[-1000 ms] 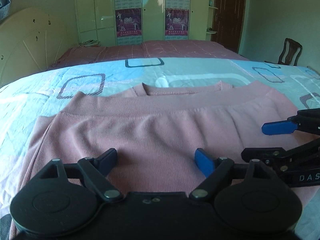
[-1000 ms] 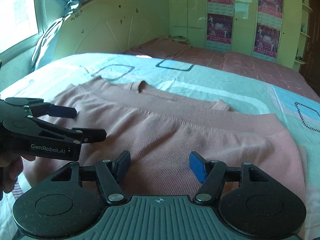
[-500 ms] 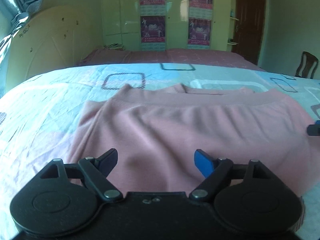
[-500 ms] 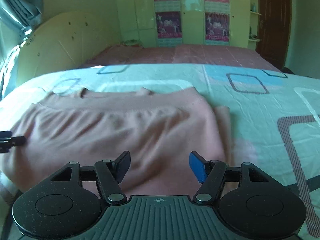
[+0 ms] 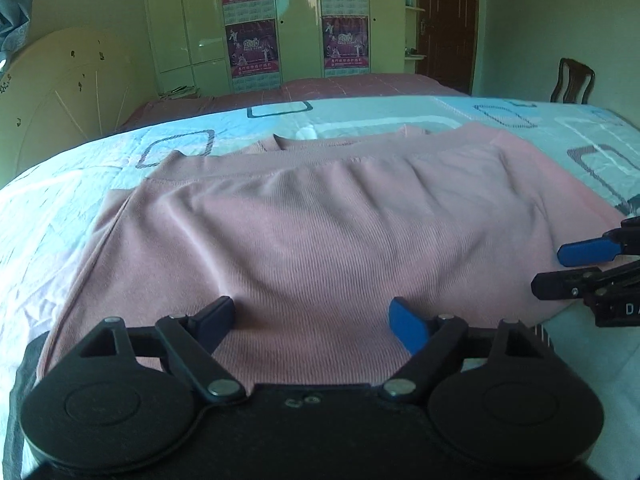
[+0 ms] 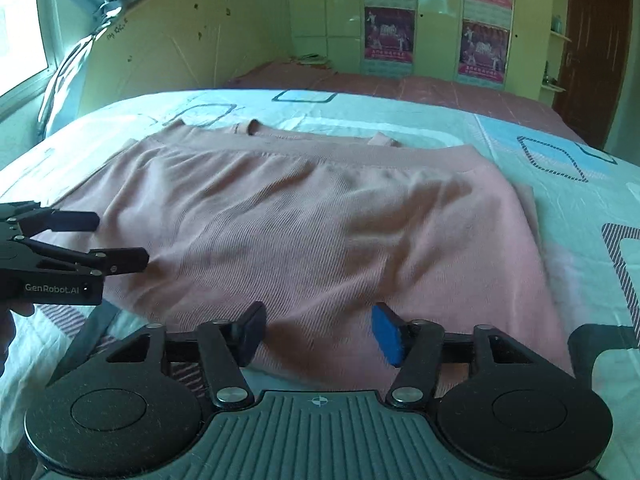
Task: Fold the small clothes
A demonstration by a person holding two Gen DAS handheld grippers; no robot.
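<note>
A pink knit top [image 5: 320,232] lies folded in half on the bed, its ribbed hem lying just below the neckline at the far side; it also shows in the right wrist view [image 6: 320,232]. My left gripper [image 5: 312,320] is open and empty above the near folded edge. My right gripper [image 6: 318,330] is open and empty above the same edge. The right gripper shows at the right edge of the left wrist view [image 5: 560,268], the left gripper at the left edge of the right wrist view [image 6: 116,240].
The top lies on a light blue bedsheet [image 5: 80,200] with square outlines. A pink bed cover [image 5: 320,88] lies beyond it. A cream headboard [image 6: 160,48] and window curtain stand at the left. A wardrobe with posters [image 5: 296,28], a door and a wooden chair [image 5: 572,84] stand at the back.
Both grippers swung apart toward the top's sides half a second ago and have come back toward each other at the near edge. The top has not visibly moved.
</note>
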